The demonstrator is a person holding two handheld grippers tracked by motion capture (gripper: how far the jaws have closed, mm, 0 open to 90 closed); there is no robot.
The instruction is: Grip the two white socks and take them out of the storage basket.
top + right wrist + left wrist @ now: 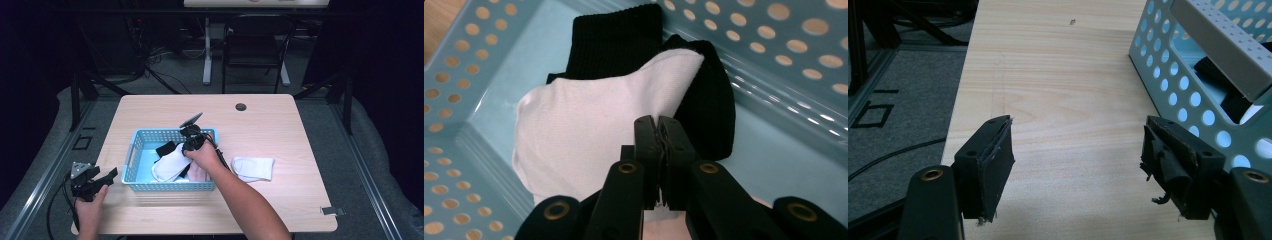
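My right gripper [658, 131] is inside the light-blue perforated basket [142, 137], its jaws pressed together over the edge of the white sock [589, 130]. In the right gripper view the two black jaws meet with no visible gap; a strip of white fabric shows below them, though I cannot tell for certain whether cloth is pinched between the pads.

The white sock is a soft, finely ribbed knit, folded into a rounded, lumpy shape with one pointed corner turned toward the far wall of the basket. It lies on top of a black sock [616, 40], whose ribbed cuff sticks out behind it and whose darker body curves round its right side. In the high view the white sock [170, 162] sits in the basket's middle, under my right hand [202, 155].

A second white sock [253, 168] lies flat on the wooden table [260, 125], just beside the basket's right wall.

My left gripper [1078, 155] rests near the table's front left corner, its jaws spread wide with bare tabletop between them, the basket wall [1168, 75] close on its right.
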